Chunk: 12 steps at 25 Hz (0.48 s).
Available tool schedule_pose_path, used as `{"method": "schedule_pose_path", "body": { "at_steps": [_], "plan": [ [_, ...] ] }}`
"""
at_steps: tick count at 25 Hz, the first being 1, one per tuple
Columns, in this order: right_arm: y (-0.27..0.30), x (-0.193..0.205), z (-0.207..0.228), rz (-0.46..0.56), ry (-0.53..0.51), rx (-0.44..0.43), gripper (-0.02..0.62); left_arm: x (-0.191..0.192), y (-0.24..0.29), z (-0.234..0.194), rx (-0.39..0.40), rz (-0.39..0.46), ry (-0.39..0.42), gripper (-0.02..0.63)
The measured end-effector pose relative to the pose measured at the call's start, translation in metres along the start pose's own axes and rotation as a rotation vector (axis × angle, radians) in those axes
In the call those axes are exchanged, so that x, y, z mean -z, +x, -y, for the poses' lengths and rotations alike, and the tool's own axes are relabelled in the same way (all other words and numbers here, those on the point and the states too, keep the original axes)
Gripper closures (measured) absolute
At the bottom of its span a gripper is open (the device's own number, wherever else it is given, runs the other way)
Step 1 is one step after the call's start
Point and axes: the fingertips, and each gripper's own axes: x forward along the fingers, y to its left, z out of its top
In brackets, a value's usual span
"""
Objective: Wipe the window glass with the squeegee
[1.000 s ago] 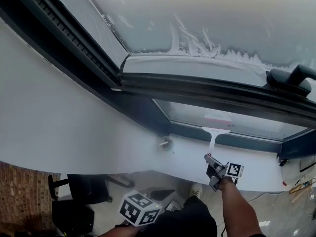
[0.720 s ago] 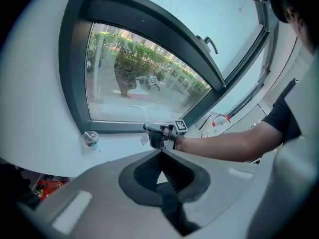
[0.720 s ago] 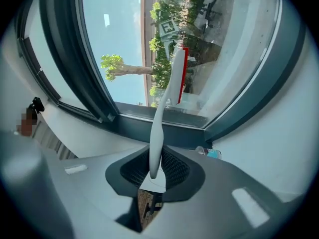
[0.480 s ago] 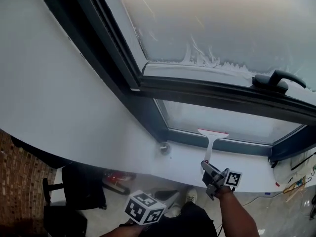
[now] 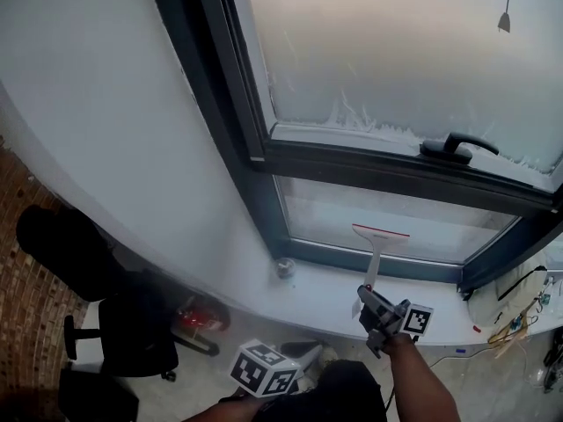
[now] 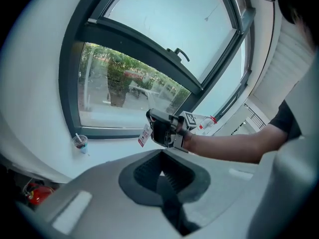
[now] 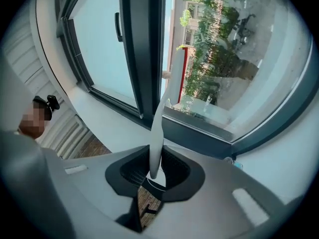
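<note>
Right tool (image 7: 154, 172): it is clamping the squeegee (image 5: 378, 240) by the lower end of its white handle, with the jaws standing narrow and pressing on both sides of the handle. The squeegee is rising upright from the tool. Its red-edged blade is lying against the lower window pane (image 5: 325, 211), near that pane's bottom frame.

Left tool (image 6: 162, 176): it is hanging low, well apart from the window. Its jaws are sitting together and are gripping nothing.

Surroundings: a cup (image 6: 79, 143) with a straw is standing on the white sill (image 5: 312, 295), to the left of the squeegee and apart from it. The upper pane (image 5: 396, 51) is showing cloudy white, with white streaks running along its lower edge. A black window handle (image 5: 457, 146) is sitting on the dark frame between the two panes.
</note>
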Motion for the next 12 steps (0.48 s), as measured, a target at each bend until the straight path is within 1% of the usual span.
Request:
{"method": "schedule_pose_path", "body": {
  "at_steps": [5, 9, 12],
  "plan": [
    [-0.017, -0.038, -0.008, 0.016, -0.066, 0.013, 0.511, -0.004, 0.005, 0.023, 0.009, 0.017, 0.037, 0.606],
    [-0.027, -0.073, -0.007, 0.039, -0.064, -0.001, 0.511, -0.021, 0.017, 0.031, -0.01, 0.047, 0.042, 0.605],
    [-0.032, -0.09, 0.001, 0.02, -0.063, -0.002, 0.511, -0.032, 0.031, 0.04, -0.019, 0.064, 0.027, 0.606]
  ]
}}
